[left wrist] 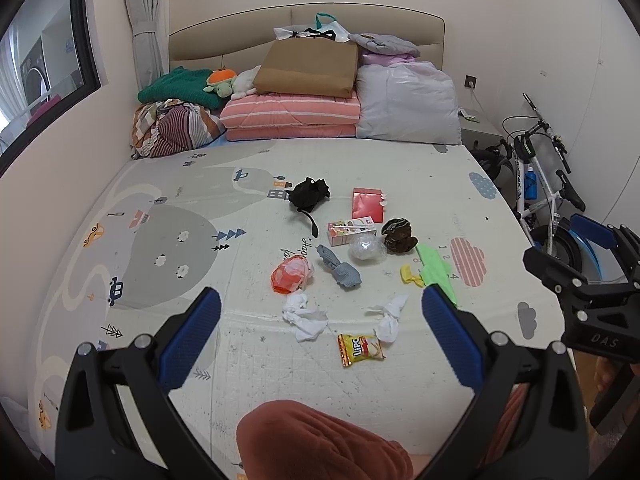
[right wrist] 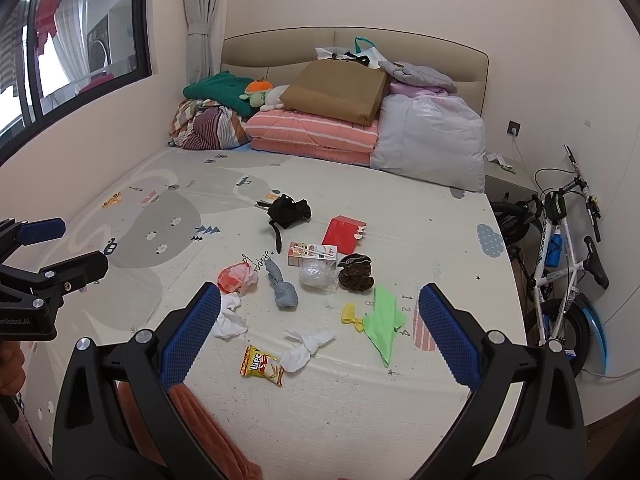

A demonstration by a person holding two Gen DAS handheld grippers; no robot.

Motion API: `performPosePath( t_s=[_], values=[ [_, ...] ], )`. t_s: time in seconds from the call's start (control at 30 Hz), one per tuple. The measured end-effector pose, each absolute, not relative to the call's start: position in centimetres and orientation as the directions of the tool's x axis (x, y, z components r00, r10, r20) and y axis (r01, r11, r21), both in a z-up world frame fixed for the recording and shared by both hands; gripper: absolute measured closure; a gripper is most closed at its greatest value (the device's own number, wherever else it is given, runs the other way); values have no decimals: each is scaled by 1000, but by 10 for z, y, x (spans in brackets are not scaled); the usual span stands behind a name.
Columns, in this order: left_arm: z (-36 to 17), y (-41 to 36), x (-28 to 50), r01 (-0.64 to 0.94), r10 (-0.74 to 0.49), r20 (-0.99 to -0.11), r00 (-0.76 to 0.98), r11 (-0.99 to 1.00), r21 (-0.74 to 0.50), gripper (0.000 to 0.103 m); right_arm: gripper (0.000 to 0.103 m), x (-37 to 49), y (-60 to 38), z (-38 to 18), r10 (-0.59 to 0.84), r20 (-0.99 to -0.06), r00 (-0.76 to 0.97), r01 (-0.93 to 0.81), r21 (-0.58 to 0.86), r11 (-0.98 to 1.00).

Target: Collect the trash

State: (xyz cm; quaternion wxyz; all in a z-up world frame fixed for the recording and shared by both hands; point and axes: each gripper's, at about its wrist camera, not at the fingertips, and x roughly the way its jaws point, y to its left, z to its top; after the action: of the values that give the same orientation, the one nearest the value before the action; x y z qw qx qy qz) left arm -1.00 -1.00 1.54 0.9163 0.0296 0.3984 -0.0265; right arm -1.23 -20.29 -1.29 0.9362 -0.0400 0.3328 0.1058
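Since nothing was grasped yet, both the left gripper (left wrist: 320, 336) and right gripper (right wrist: 320, 332) hung released, framing the snack wrapper (left wrist: 361, 349) at centre frame.

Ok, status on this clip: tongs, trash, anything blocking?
Both tongs open, empty: left, right. Trash untouched on play mat: snack packet, two crumpled tissues. Nothing blocking.

Beige headboard (left wrist: 308, 20) – cream walls, dark-framed window (right wrist: 80, 40) left, grey curtain (left wrist: 144, 20).
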Motion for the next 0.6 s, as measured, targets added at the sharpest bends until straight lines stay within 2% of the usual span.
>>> performPosePath(
  t_s=[0.6],
  values=[
    [18,-13,-9,73,-25,-729,684,997,34,3,7,-11,-210,-7,177,-630,756,-223,6,975]
  ],
)
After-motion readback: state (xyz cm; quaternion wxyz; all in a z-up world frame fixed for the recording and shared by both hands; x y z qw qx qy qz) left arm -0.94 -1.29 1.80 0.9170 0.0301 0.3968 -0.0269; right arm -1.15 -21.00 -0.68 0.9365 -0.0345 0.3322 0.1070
